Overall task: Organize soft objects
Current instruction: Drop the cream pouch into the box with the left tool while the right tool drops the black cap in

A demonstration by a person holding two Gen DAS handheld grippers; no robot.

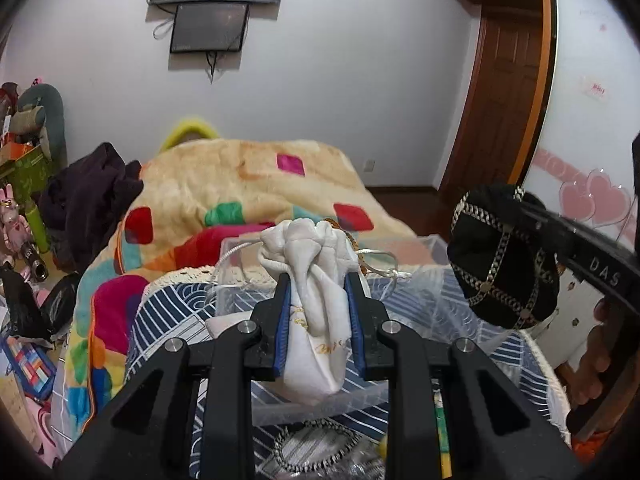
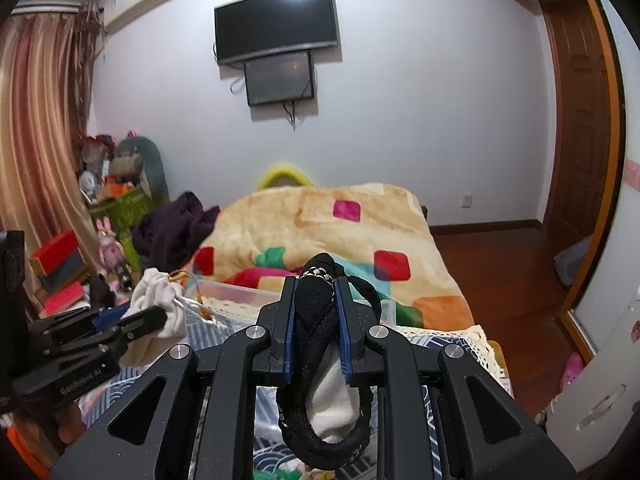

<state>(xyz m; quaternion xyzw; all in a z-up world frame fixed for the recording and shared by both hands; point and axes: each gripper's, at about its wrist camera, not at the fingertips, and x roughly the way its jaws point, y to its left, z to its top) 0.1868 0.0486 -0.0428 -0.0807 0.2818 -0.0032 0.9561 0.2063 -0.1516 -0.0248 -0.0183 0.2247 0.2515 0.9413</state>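
Both tongs are loaded: the left gripper [image 1: 318,300], centre frame, pinches a white drawstring pouch [image 1: 316,280], while the right gripper [image 2: 316,320] clamps a black chain-trimmed cap [image 2: 320,344]. Both soft items hang above the clear plastic bin [image 1: 320,402] at lower centre. It looks like the carry step; next, lower each into the bin and release.

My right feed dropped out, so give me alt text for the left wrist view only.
The left gripper is shut on a white drawstring pouch, held above a clear plastic bin on a bed. At right, the right gripper holds a black cap with silver chain trim.
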